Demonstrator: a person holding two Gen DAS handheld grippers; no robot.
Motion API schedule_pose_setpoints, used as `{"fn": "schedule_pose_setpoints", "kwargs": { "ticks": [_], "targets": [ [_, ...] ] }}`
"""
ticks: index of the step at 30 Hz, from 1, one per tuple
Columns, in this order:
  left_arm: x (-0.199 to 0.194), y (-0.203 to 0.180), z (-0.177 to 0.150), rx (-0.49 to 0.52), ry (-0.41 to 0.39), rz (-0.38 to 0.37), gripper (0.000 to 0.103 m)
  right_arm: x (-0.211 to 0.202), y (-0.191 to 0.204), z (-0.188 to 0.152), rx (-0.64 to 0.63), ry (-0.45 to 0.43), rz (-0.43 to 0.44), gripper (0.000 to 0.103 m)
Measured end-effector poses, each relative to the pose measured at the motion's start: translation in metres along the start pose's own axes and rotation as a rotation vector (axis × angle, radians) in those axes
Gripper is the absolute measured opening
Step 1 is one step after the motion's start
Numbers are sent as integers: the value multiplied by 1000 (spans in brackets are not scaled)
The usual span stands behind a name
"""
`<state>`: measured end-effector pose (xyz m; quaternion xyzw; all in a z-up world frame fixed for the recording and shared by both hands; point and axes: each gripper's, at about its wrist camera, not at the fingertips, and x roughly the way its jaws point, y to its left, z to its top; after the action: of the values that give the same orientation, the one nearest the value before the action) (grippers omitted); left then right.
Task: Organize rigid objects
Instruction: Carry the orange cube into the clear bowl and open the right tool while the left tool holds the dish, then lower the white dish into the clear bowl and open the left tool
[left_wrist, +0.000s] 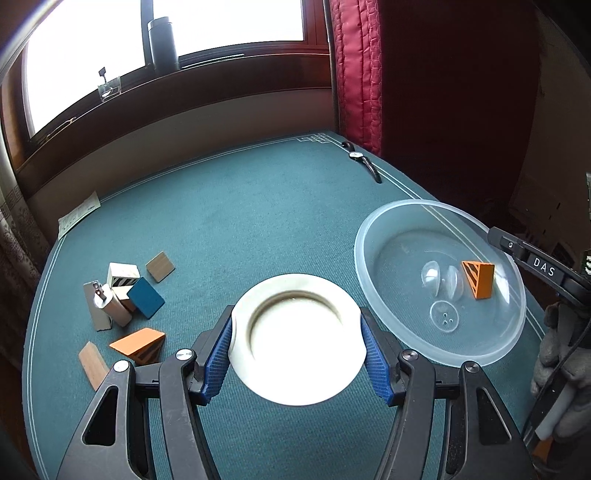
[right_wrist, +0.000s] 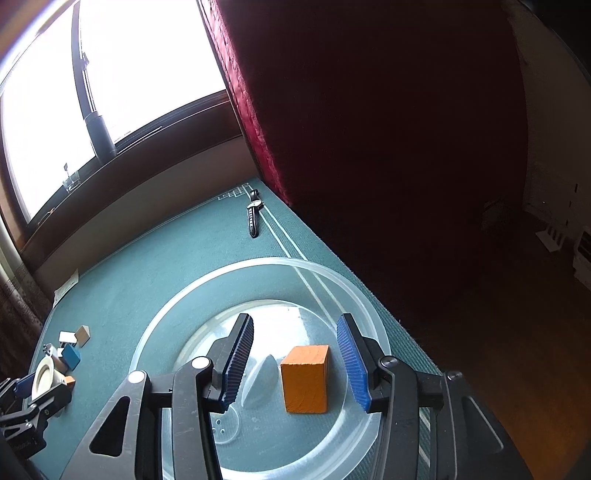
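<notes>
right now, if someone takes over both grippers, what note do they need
Left gripper: shut on the white ring, held above the green mat.
Right gripper: open over the clear bowl, its pads clear of the orange block standing in the bowl.
Done: one orange block in the bowl.
Left: the white ring, then the pile of blocks on the mat's left side, including an orange wedge.

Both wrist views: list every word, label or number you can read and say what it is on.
"DAS": white letters on the black right gripper, seen at the right edge of the left wrist view.
Paper slip at the far left of the table: printed, too small to read.
Watch dial: too small to read.
Nothing else legible.
</notes>
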<state>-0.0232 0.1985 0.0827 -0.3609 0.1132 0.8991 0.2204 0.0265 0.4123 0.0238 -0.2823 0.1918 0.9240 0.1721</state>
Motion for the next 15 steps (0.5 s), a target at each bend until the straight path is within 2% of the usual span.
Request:
{"fn": "schedule_pose_setpoints", "kwargs": {
  "ticks": [2, 15],
  "targets": [
    [1, -7, 4, 14, -8, -14, 64, -1, -1, 0, 8, -1, -2, 58],
    [19, -55, 20, 96, -13, -128, 64, -3, -5, 2, 34, -7, -5, 59]
  ]
}}
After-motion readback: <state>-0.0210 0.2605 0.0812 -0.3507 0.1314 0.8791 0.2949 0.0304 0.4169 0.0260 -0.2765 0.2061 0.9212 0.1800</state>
